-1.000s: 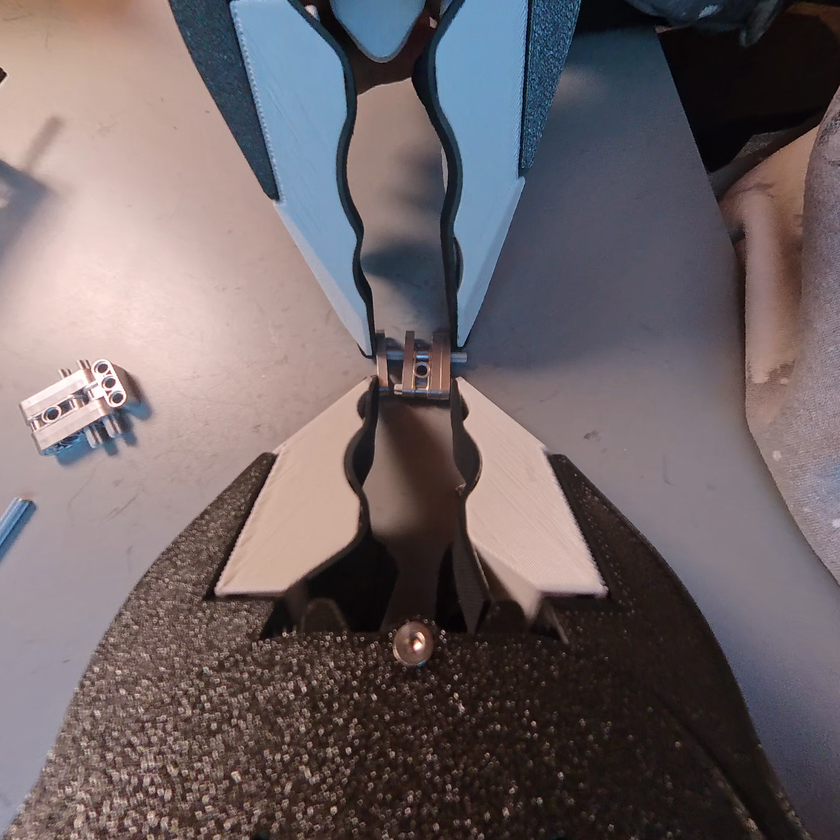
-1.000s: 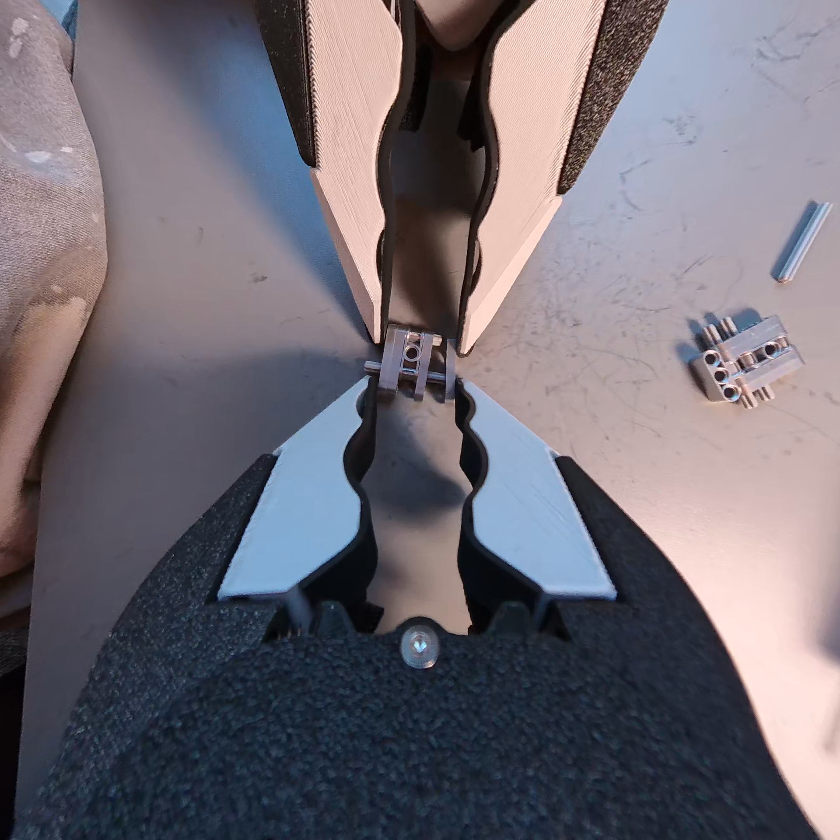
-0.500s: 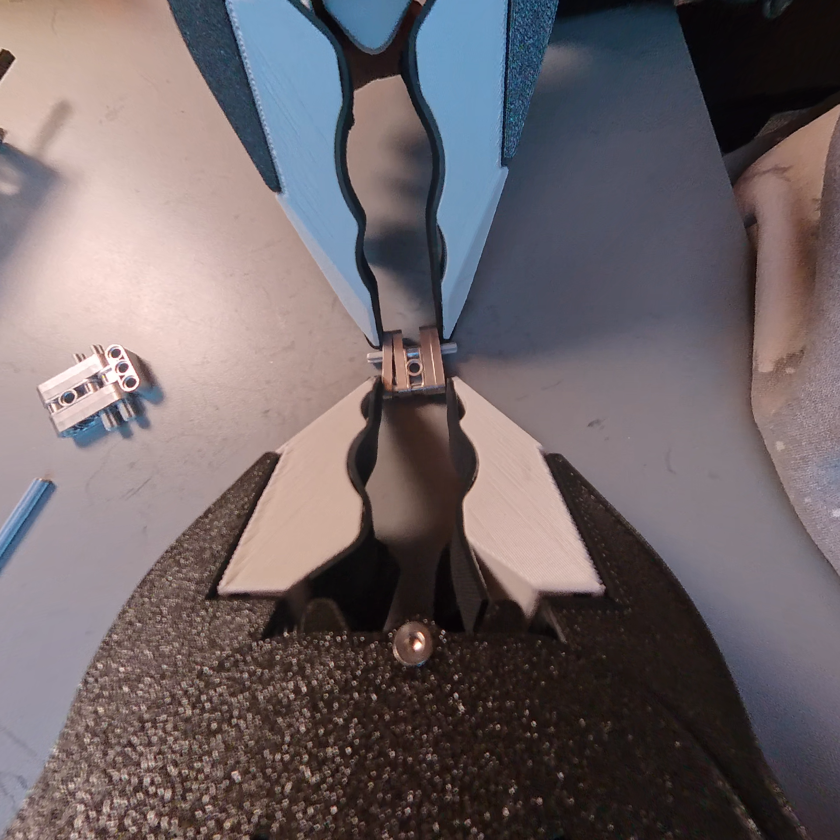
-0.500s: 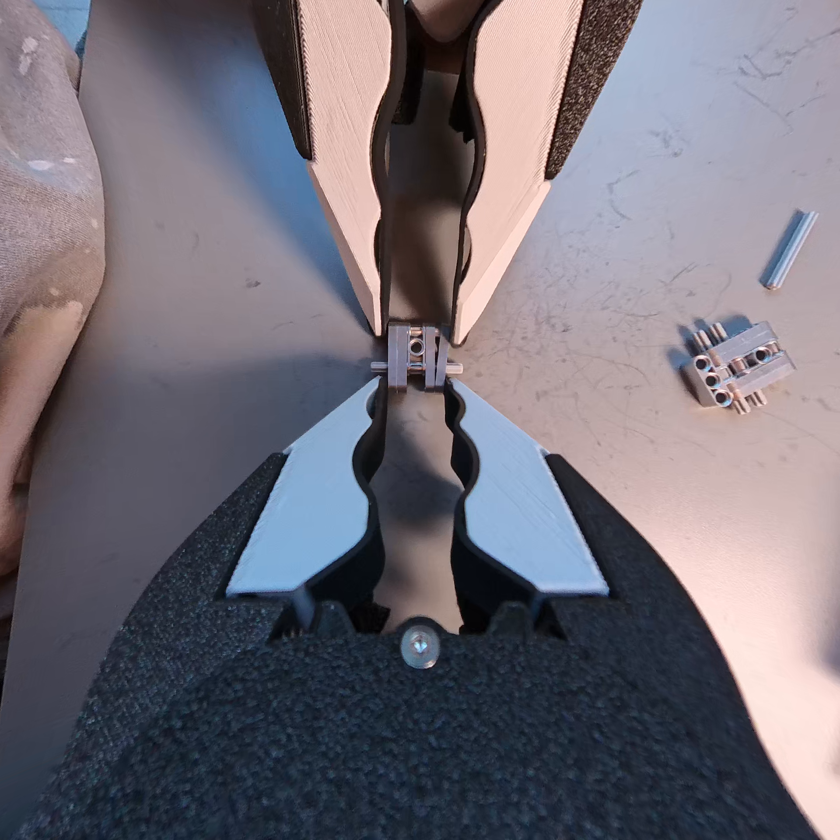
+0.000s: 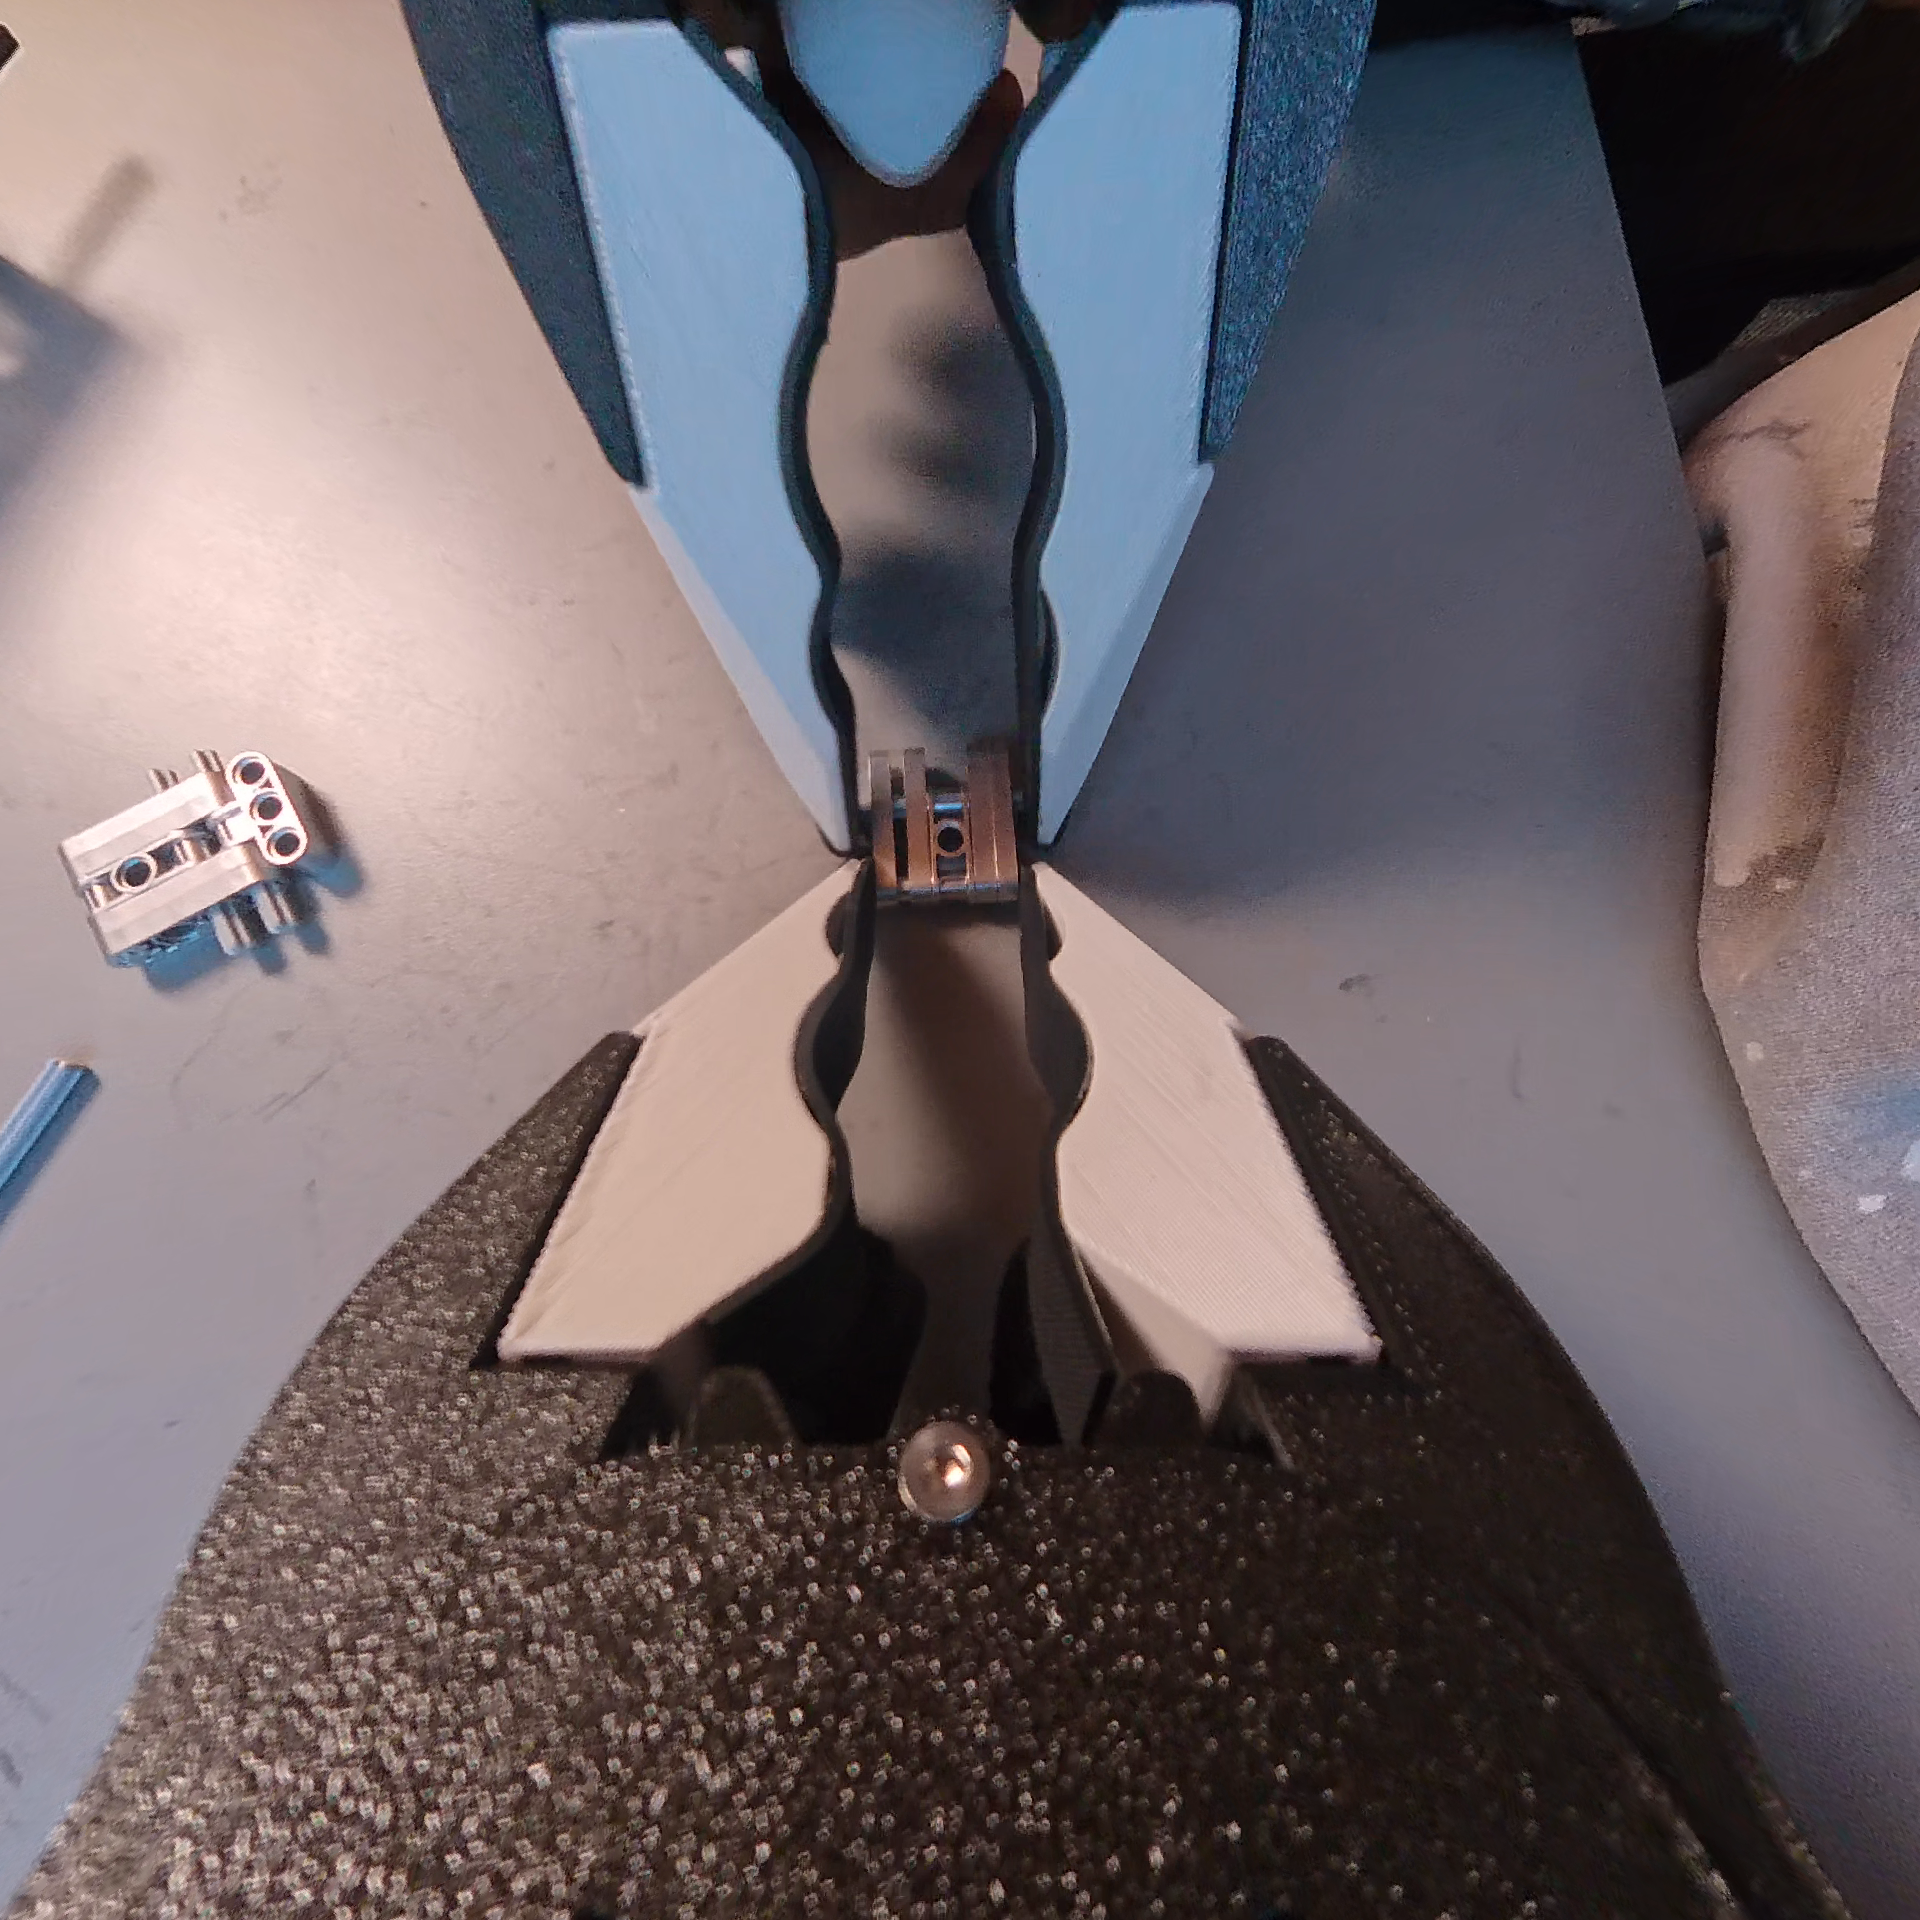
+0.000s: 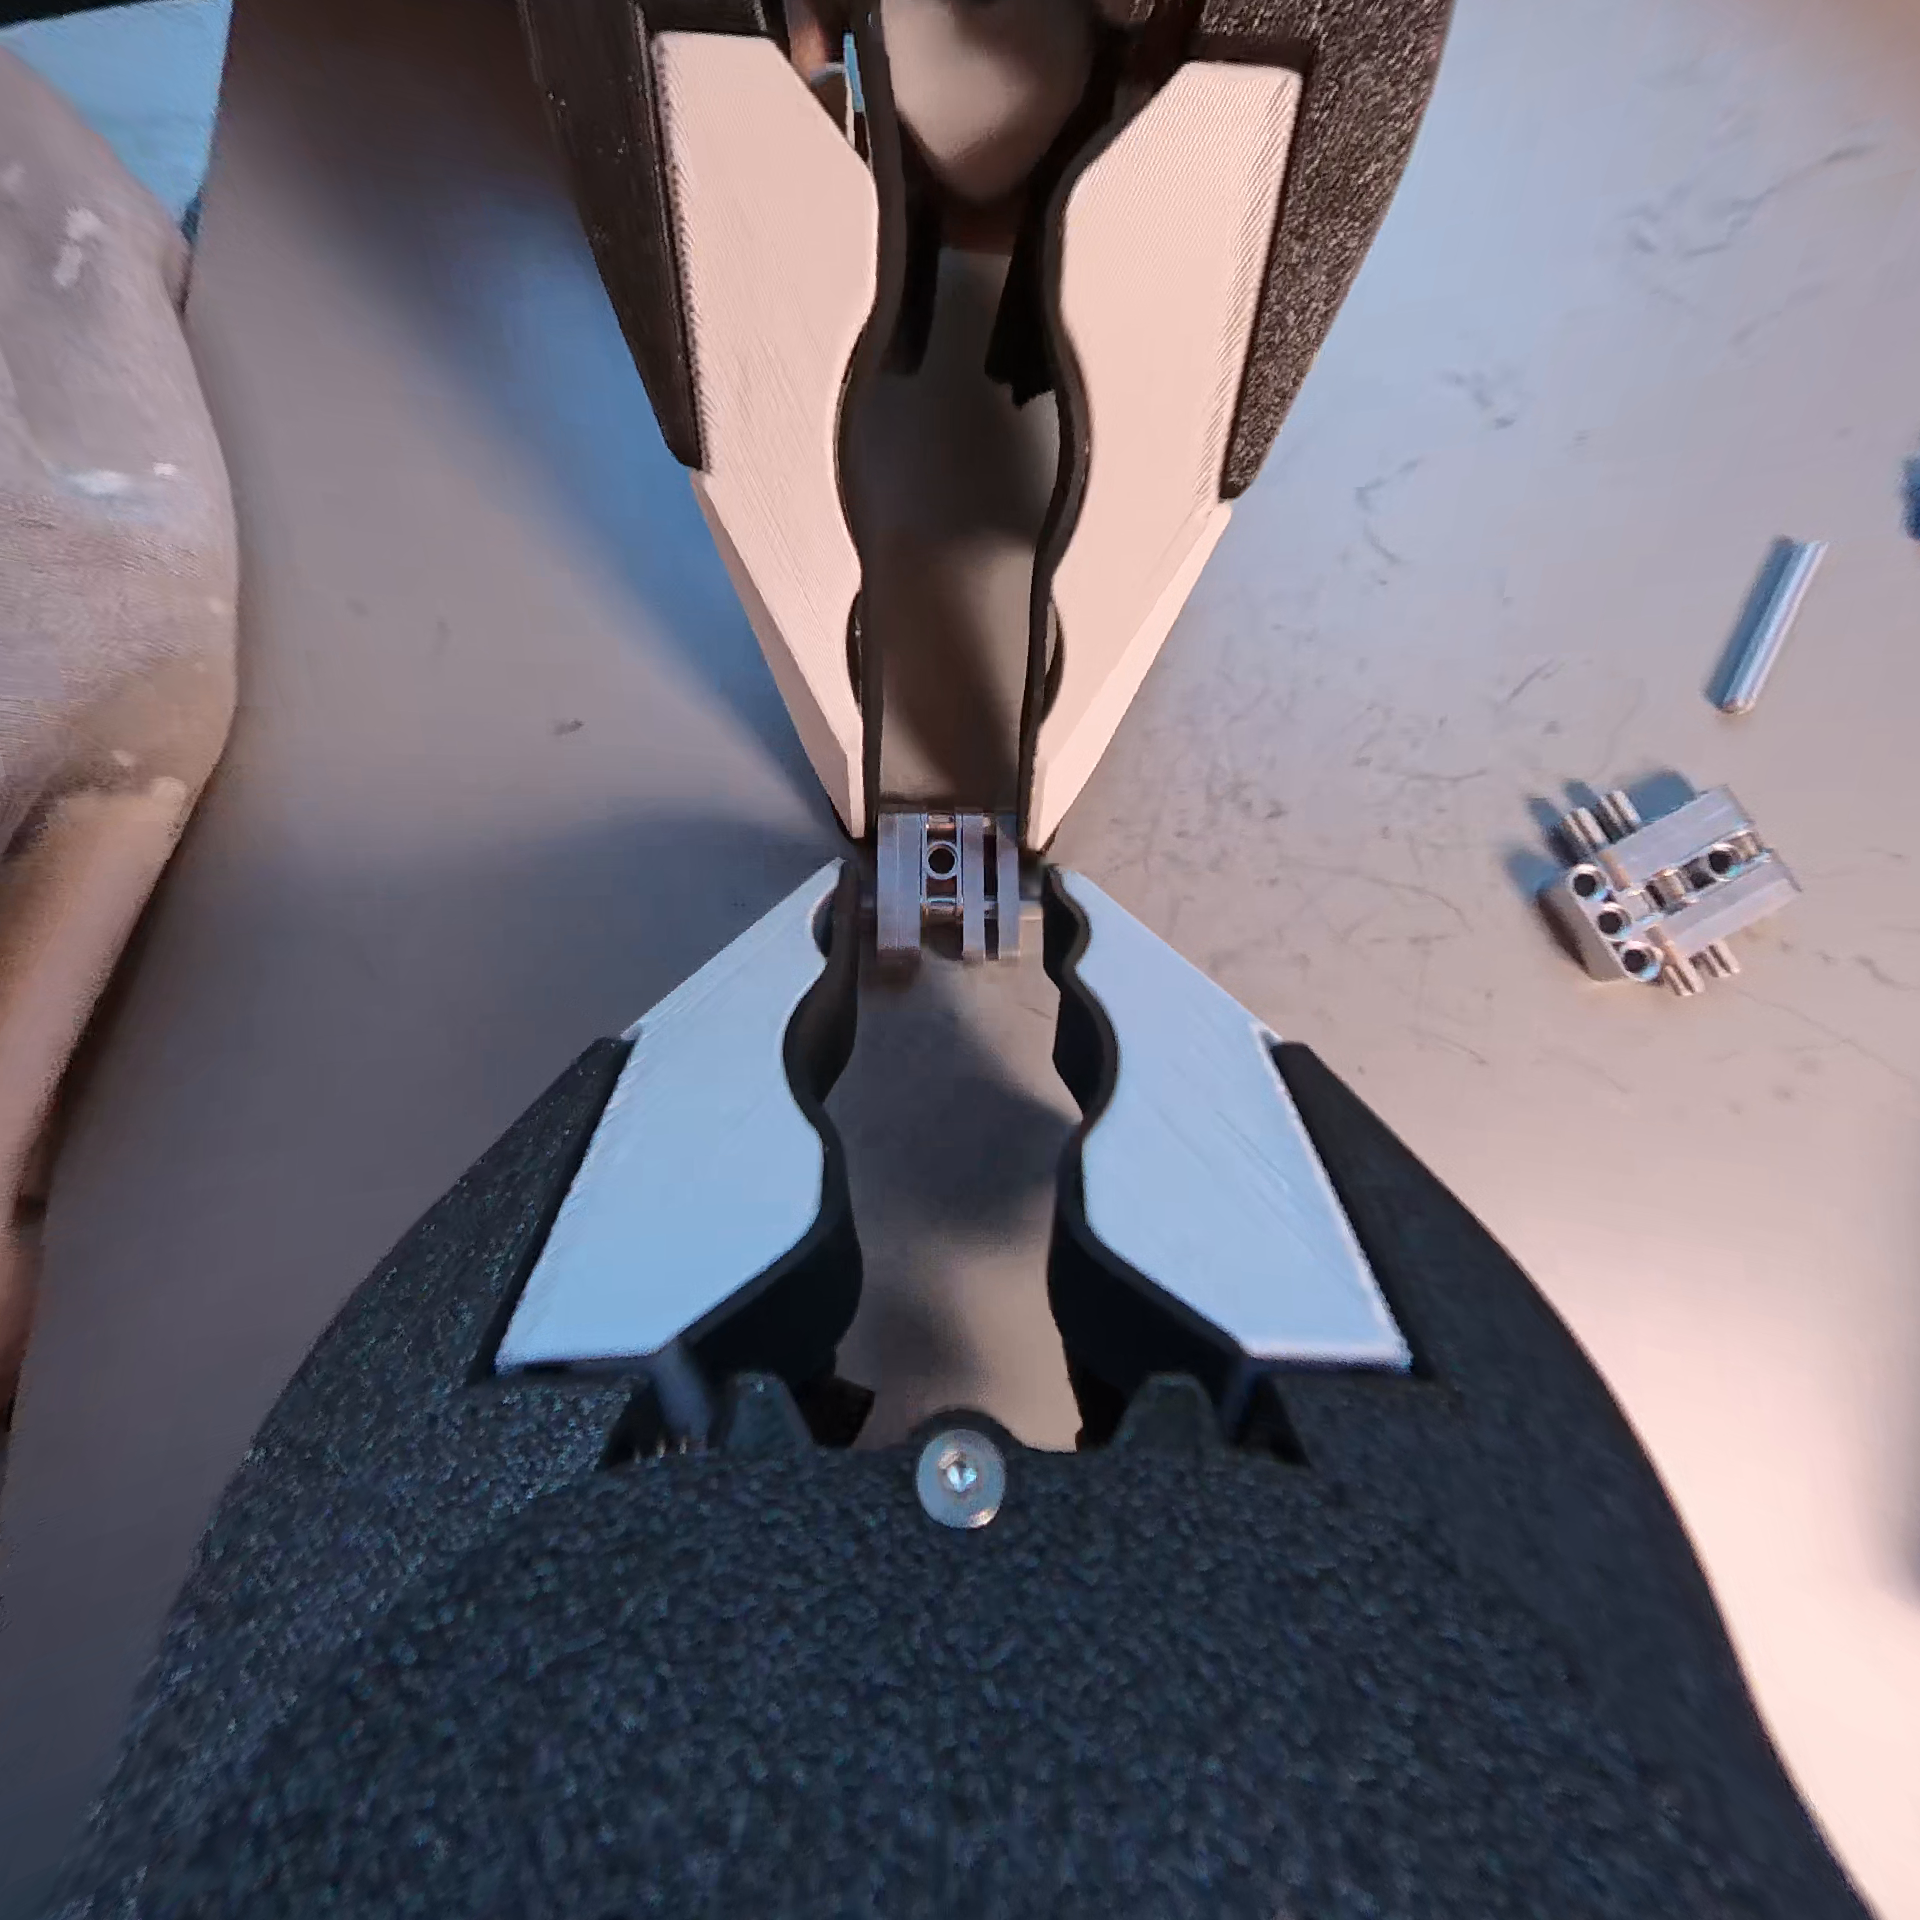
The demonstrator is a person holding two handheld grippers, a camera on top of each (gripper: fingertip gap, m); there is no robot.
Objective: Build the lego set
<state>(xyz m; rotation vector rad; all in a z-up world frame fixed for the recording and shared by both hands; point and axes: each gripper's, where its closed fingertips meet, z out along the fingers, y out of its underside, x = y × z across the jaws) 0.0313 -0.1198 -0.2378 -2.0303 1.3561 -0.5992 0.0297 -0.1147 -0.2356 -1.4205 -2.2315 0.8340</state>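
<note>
Grippers meet tip to tip over the table, both on one small grey piece.

- Left gripper: fingers drawn close, and we read them as pinching the near end of the piece, pads against its two outer faces.
- Right gripper: comes in from the opposite side with its fingers just as narrow. It grips the other end of the same piece; the left pad shows a hairline of shadow, so we can't be sure contact is full on that side.
- Piece: a stack of thin grey plates with round holes, strung on a cross pin. It is held clear between the four fingertips, with its shadow on the table below. The plates are not all flush, and we see a dark gap in the middle of the stack with the pin bare across it. We see no pin ends sticking out past the outer plates, though the pads cover that spot.
- A second, larger grey block of holed beams and pins lies flat on the table, well apart and untouched.
- A short loose rod lies beyond the block, also untouched.
- Cloth, pale and stained, sits off the table's edge.

Both views are slightly blurred.
</note>
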